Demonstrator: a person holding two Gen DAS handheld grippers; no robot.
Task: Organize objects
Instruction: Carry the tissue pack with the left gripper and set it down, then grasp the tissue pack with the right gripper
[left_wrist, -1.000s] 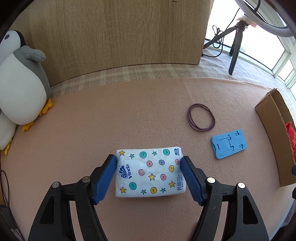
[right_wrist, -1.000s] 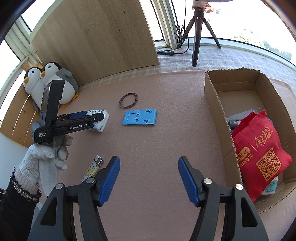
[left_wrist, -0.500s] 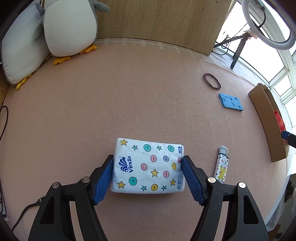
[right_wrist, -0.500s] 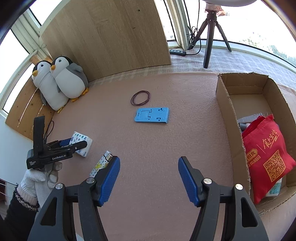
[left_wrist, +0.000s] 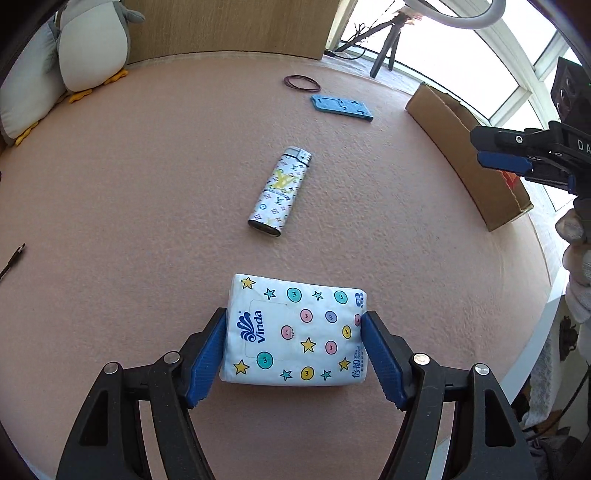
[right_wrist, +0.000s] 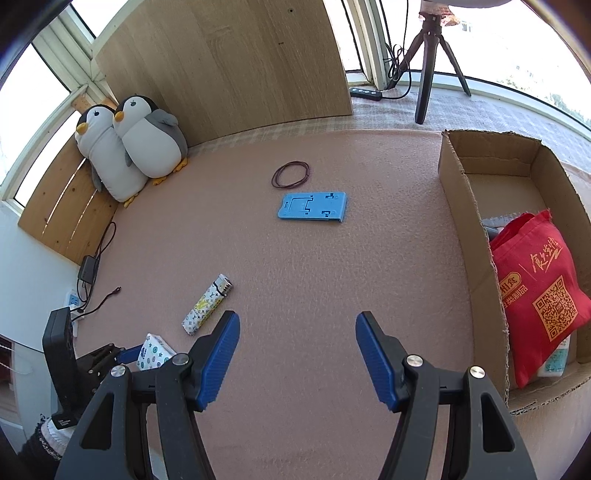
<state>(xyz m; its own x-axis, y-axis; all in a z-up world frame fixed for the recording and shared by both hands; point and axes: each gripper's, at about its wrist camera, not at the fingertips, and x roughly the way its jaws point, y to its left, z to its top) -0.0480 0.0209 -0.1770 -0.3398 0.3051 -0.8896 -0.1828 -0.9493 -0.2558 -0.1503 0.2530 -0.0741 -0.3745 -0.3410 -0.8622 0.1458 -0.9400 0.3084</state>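
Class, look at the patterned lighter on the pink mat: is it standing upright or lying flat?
Lying flat. The lighter rests on its broad side on the pink mat, metal top pointing away from the tissue pack.

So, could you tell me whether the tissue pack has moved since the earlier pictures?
Yes. In the right wrist view the tissue pack, held in the left claw, has moved away from the penguin toys, past the lighter, toward the near edge.

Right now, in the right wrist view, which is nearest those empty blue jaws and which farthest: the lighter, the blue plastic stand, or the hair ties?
1. Lighter: nearest, just ahead of the right gripper, off to the left.
2. Blue plastic stand: farther ahead, mid-mat.
3. Hair ties: farthest, just beyond the stand.
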